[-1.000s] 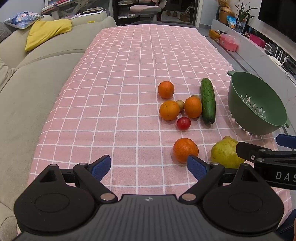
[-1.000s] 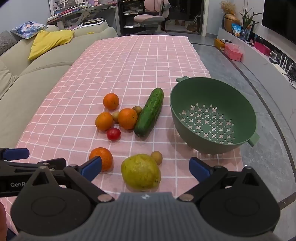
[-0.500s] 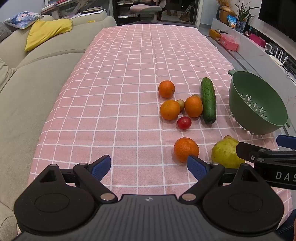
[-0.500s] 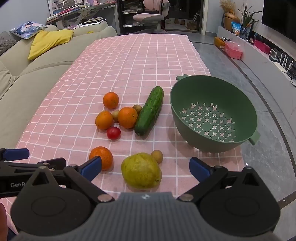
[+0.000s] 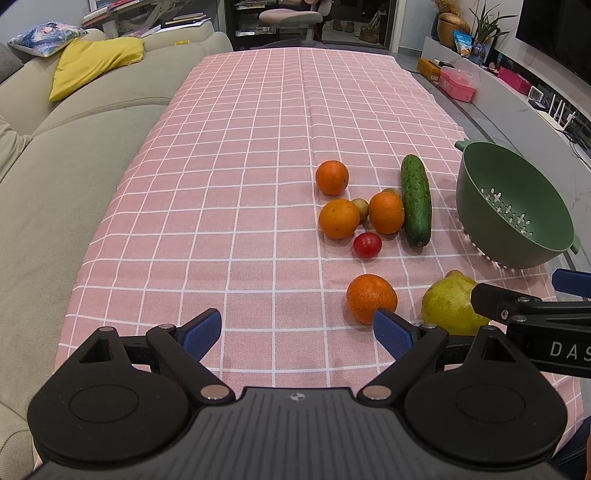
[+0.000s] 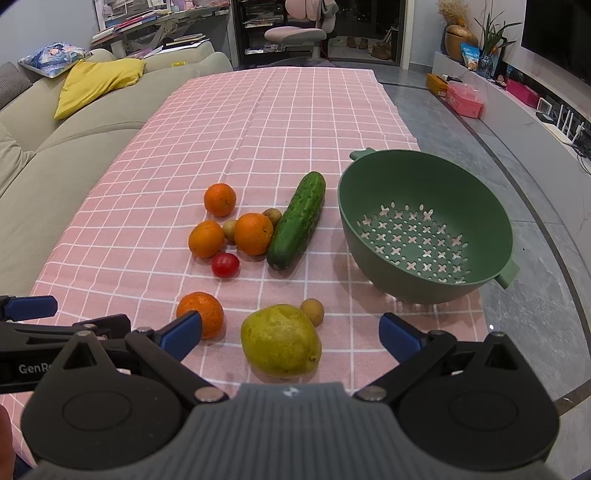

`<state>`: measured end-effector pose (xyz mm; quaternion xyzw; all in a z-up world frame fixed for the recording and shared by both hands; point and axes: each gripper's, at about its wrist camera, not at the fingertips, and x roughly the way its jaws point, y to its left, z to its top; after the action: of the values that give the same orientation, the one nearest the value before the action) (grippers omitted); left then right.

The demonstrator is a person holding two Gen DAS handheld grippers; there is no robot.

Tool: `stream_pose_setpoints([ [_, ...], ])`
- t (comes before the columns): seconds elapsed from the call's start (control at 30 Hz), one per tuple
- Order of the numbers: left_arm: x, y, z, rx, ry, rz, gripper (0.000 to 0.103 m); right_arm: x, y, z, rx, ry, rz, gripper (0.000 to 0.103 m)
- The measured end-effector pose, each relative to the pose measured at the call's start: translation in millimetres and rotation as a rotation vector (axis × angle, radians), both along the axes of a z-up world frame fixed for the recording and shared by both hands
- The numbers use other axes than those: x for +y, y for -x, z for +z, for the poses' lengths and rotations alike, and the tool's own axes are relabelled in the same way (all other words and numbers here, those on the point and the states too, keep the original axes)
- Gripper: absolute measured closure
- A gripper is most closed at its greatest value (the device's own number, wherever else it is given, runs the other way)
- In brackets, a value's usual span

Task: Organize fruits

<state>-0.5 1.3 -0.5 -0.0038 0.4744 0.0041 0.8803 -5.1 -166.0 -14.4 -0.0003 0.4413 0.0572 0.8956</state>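
Observation:
On a pink checked tablecloth [image 5: 229, 192] lie several oranges [image 5: 339, 218], a red tomato [image 5: 367, 245], a cucumber [image 5: 416, 199], small brown fruits [image 6: 312, 311] and a yellow-green pear [image 6: 280, 339]. An empty green colander [image 6: 424, 225] stands at the right; it also shows in the left wrist view [image 5: 513, 206]. My left gripper [image 5: 297, 330] is open and empty, with the nearest orange [image 5: 371, 298] just beyond its right finger. My right gripper [image 6: 290, 330] is open and empty, with the pear between its fingers' line.
A beige sofa [image 5: 55, 177] with a yellow cushion runs along the table's left side. Grey floor [image 6: 535, 206] and a low TV shelf lie to the right. An office chair [image 6: 295, 35] stands beyond the far end.
Both grippers have crept slightly forward toward the fruit. Nothing was picked up or moved.

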Motion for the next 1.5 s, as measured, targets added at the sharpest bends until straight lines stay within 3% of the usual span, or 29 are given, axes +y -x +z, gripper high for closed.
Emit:
stream_pose_setpoints([
  [1.5,-0.6,-0.8,-2.1,0.01,0.005,0.0,0.0,-0.9,-0.9,-0.2,0.007,-0.006,-0.003,0.005],
])
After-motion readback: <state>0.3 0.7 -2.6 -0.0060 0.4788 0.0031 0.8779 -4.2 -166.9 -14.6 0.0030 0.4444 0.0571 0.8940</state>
